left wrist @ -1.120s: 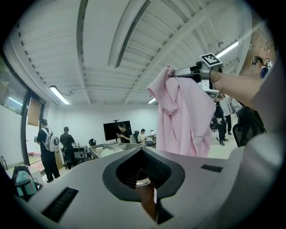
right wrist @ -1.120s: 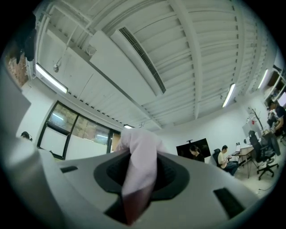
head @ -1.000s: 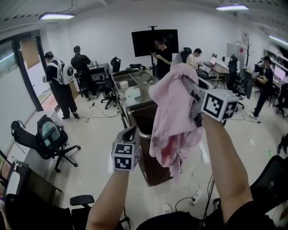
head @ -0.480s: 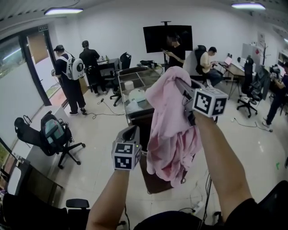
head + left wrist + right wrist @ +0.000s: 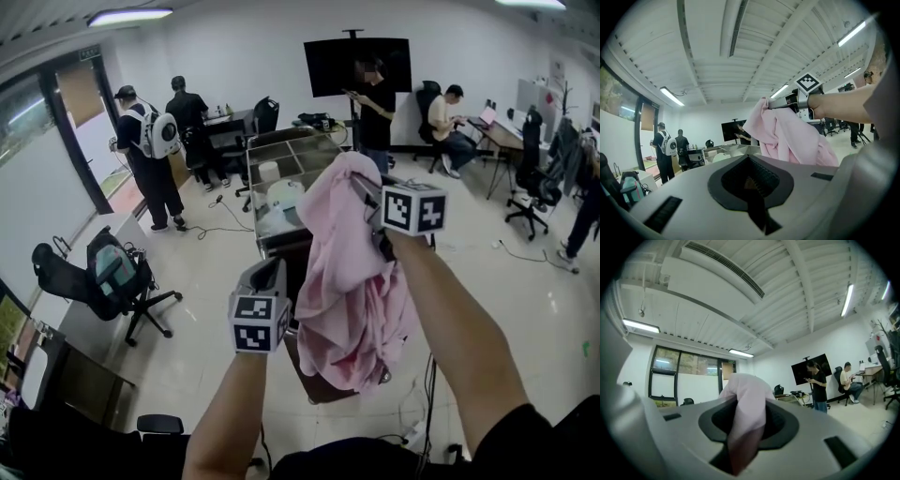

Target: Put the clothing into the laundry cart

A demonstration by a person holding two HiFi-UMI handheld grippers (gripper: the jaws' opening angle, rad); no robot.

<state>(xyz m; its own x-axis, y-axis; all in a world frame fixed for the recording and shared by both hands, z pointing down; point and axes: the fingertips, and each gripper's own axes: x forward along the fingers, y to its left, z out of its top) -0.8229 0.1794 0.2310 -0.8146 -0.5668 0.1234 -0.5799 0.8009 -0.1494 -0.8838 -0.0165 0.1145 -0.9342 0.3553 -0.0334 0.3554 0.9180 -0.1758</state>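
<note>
Pale glossy floor tiles surround the boxy brown laundry cart [image 5: 302,361]. Over its near edge hangs a soft, crumpled pink garment [image 5: 352,281], pinched in the right gripper [image 5: 363,186]. The left gripper [image 5: 272,277] is closed and empty.

The pink clothing [image 5: 352,272] hangs in the air, pinched at its top in the right claw [image 5: 366,190], and falls in soft, loose folds. Its bottom end seems to dangle over the dark brown laundry cart [image 5: 300,272] standing on the floor.

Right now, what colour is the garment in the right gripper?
Pale pink; the garment shows best in head view.
</note>
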